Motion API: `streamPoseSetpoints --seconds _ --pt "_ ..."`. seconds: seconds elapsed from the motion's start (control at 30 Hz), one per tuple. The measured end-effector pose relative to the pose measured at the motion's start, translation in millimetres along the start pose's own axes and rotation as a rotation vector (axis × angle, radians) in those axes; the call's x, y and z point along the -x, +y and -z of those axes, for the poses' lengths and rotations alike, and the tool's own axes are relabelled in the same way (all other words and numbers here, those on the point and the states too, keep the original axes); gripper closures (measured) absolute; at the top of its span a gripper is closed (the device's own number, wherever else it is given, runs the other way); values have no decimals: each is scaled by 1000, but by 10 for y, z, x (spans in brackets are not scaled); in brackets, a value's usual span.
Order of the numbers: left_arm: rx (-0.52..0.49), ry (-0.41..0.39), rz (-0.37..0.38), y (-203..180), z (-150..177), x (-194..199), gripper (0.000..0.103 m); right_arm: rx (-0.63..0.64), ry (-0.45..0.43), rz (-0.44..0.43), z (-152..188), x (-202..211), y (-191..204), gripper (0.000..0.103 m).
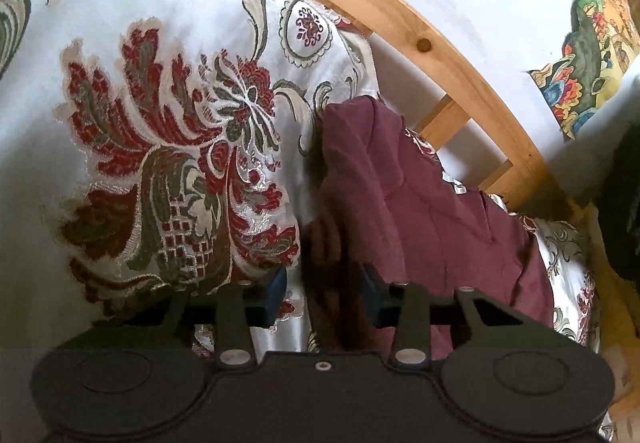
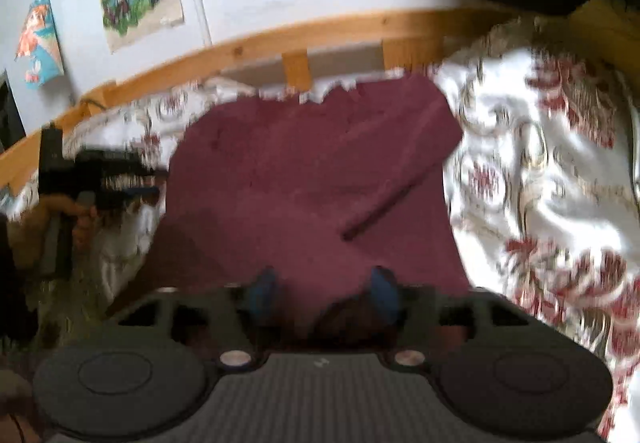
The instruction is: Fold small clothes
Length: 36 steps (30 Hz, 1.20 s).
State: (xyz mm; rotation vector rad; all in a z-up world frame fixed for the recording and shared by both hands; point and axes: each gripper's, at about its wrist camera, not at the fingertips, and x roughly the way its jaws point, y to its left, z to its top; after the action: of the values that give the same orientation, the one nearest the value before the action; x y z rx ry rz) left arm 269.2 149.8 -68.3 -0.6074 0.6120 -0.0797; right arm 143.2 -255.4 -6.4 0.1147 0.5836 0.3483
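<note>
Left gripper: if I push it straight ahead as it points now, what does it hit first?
Most likely the maroon garment: the open left gripper already straddles its near edge. Beyond that lies the patterned bedspread, though depth is unclear.

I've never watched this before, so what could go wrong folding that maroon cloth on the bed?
The left hand-held gripper is open over both the maroon cloth and the patterned bedspread, so it might pinch both. The cloth also lies near the wooden bed rail and could slip behind it.
</note>
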Motion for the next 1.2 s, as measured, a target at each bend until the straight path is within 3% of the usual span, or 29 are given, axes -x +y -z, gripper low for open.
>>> streamPoseSetpoints --seconds 0.1,0.17,0.23,0.27,0.3,0.37,0.6,0.63,0.67,0.7,0.8,0.97,1.1,1.17,1.2 --pt "13 11 8 25 -9 -53 62 44 -7 -35 -310 -301 179 27" --pt "8 12 23 32 -23 -78 73 89 -1 -86 -540 -596 335 27" --pt "-4 3 26 22 -35 -88 77 119 -1 -154 -757 -904 472 27" --pt "-7 -1 29 20 -38 -92 80 132 8 -191 -898 -1118 562 32" --pt "-8 -3 36 25 -36 -100 90 141 18 -218 -999 -1289 640 40" --pt "-5 -7 36 23 -26 -110 94 159 47 -278 -1223 -1686 816 49" --pt "28 -55 42 32 7 -53 100 211 198 -436 -1667 -2756 1454 52" --pt "35 -65 43 48 11 -35 100 212 215 -442 -1682 -2850 1505 58" --pt "44 -78 40 60 12 -14 100 215 239 -454 -1689 -2945 1556 82" --pt "56 -95 32 74 14 13 100 223 256 -450 -1693 -3009 1595 97" --pt "104 -170 -13 116 26 123 101 224 214 -456 -1713 -3039 1662 98" --pt "112 -294 -71 80 23 321 101 262 67 -443 -1799 -2898 1757 99" --pt "97 -276 -95 57 22 302 101 304 58 -393 -1784 -2917 1800 98" --pt "145 -239 -101 122 49 267 101 291 54 -351 -1776 -2897 1750 86" --pt "159 -226 -110 140 54 253 100 283 53 -336 -1773 -2872 1695 70"
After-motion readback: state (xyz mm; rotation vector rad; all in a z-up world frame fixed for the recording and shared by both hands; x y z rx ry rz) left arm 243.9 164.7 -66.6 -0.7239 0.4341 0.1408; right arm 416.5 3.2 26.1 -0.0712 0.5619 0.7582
